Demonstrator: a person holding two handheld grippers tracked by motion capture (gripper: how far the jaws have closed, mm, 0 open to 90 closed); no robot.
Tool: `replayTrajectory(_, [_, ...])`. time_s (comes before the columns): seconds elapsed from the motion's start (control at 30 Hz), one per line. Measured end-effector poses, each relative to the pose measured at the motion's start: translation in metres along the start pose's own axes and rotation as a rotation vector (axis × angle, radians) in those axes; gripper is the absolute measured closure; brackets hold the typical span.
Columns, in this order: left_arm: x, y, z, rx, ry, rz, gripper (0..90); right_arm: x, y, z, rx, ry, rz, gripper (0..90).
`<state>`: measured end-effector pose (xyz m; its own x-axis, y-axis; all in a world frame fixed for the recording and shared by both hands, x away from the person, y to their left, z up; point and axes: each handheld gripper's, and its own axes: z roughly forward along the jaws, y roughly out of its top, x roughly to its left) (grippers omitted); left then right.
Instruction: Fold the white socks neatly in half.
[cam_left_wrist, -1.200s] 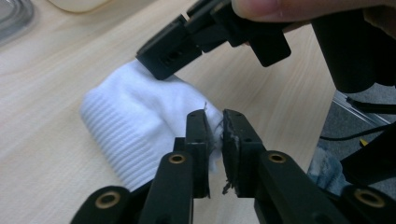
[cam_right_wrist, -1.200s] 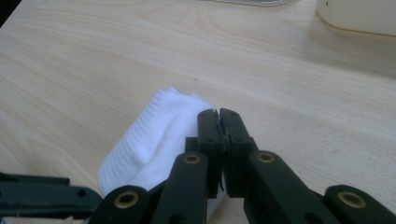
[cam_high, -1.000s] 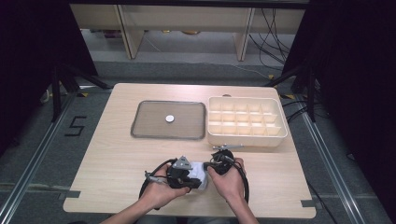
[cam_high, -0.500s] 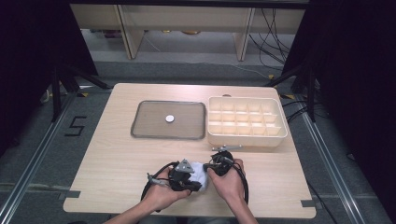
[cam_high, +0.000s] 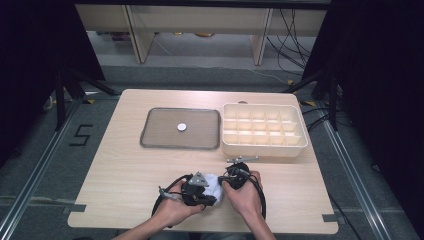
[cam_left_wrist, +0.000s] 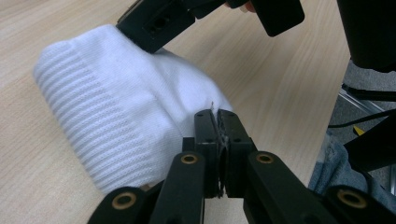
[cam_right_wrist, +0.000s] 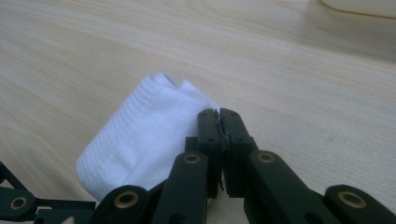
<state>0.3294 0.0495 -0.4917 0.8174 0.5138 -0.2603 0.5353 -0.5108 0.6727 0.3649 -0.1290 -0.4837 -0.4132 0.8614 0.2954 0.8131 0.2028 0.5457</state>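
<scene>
A white ribbed knitted cloth (cam_high: 212, 183), folded into a thick bundle, lies on the wooden table near its front edge. My left gripper (cam_high: 210, 196) comes in from the left, and its jaws (cam_left_wrist: 218, 116) are closed together at the cloth's (cam_left_wrist: 116, 107) near edge, with a thread of fabric at their tips. My right gripper (cam_high: 223, 183) comes from the right; its jaws (cam_right_wrist: 219, 114) are pressed shut against the side of the cloth (cam_right_wrist: 140, 135). In the left gripper view, the right gripper's black fingers (cam_left_wrist: 154, 23) rest on the far end of the bundle.
A flat grey tray (cam_high: 150, 142) with a small white disc (cam_high: 181, 127) in it sits at mid table. To its right stands a cream box (cam_high: 260, 147) divided into several compartments. Bare wood lies to both sides of the hands.
The left gripper has edged slightly to the right, toward the cloth. The right gripper and the cloth have stayed where they were.
</scene>
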Motion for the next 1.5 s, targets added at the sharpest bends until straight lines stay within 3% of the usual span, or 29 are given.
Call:
replayTrajectory(0.13, [-0.001, -0.001, -0.001, -0.013, -0.002, 0.001, 86.9, 0.001, -0.001, 0.001, -0.02, -0.005, 0.006, 88.3])
replayTrajectory(0.2, [0.0, -0.001, -0.004, -0.019, -0.003, 0.004, 86.2, 0.0, 0.0, 0.0, 0.0, -0.002, -0.001, 87.9])
replayTrajectory(0.27, [0.0, 0.0, -0.01, -0.034, -0.002, 0.01, 84.9, 0.001, 0.0, 0.0, -0.026, -0.001, 0.011, 86.5])
replayTrajectory(0.33, [0.0, 0.0, -0.017, -0.052, -0.013, 0.007, 82.5, 0.0, 0.0, -0.001, -0.02, -0.009, -0.011, 84.0])
replayTrajectory(0.4, [0.001, -0.001, -0.027, -0.067, -0.003, 0.015, 79.7, 0.002, 0.001, -0.004, -0.018, 0.005, 0.028, 81.5])
replayTrajectory(0.47, [0.004, -0.002, -0.035, -0.084, 0.0, 0.005, 77.5, 0.0, 0.002, -0.004, -0.051, 0.009, 0.0, 79.4])
replayTrajectory(0.5, [0.006, -0.002, -0.041, -0.095, 0.003, 0.002, 75.8, -0.001, 0.002, -0.005, -0.039, 0.002, -0.003, 78.4])
replayTrajectory(0.53, [0.008, -0.003, -0.045, -0.099, 0.017, -0.005, 73.3, -0.001, 0.002, -0.005, -0.075, 0.002, -0.01, 77.4])
replayTrajectory(0.63, [0.018, -0.005, -0.052, -0.134, 0.046, 0.001, 67.0, 0.0, 0.004, -0.009, -0.046, 0.0, 0.016, 73.7])
replayTrajectory(0.67, [0.021, -0.006, -0.053, -0.138, 0.055, -0.003, 65.7, -0.002, 0.005, -0.009, -0.064, 0.014, -0.018, 71.8])
replayTrajectory(0.77, [0.026, -0.006, -0.053, -0.15, 0.055, -0.032, 64.1, 0.001, 0.007, -0.013, -0.058, 0.004, 0.036, 65.7])
replayTrajectory(0.83, [0.028, -0.006, -0.051, -0.153, 0.05, -0.035, 63.1, -0.002, 0.01, -0.014, -0.088, 0.021, 0.006, 61.7])
replayTrajectory(0.9, [0.028, -0.006, -0.049, -0.15, 0.05, -0.041, 61.8, 0.0, 0.011, -0.016, -0.083, 0.027, 0.034, 58.3])
replayTrajectory(1.1, [0.031, -0.007, -0.048, -0.155, 0.057, -0.057, 55.9, -0.001, 0.013, -0.018, -0.063, 0.036, 0.027, 46.5])
replayTrajectory(1.17, [0.032, -0.007, -0.049, -0.16, 0.06, -0.058, 53.1, -0.003, 0.012, -0.018, -0.055, 0.074, 0.04, 42.9])
replayTrajectory(1.3, [0.034, -0.007, -0.052, -0.167, 0.066, -0.064, 50.0, -0.002, 0.012, -0.019, -0.06, 0.064, 0.041, 32.5])
replayTrajectory(1.33, [0.035, -0.007, -0.052, -0.169, 0.064, -0.071, 49.6, -0.003, 0.012, -0.02, -0.065, 0.079, 0.032, 31.6])
replayTrajectory(1.37, [0.036, -0.007, -0.053, -0.166, 0.063, -0.068, 49.3, -0.001, 0.012, -0.021, -0.06, 0.109, 0.068, 30.7])
replayTrajectory(1.4, [0.037, -0.007, -0.054, -0.169, 0.066, -0.071, 49.1, -0.001, 0.013, -0.021, -0.058, 0.113, 0.073, 30.6])
replayTrajectory(1.43, [0.038, -0.007, -0.054, -0.175, 0.065, -0.073, 48.9, -0.003, 0.013, -0.022, -0.072, 0.135, 0.047, 30.6])
replayTrajectory(1.5, [0.039, -0.007, -0.054, -0.176, 0.068, -0.077, 48.7, -0.003, 0.013, -0.024, -0.081, 0.135, 0.049, 30.6])
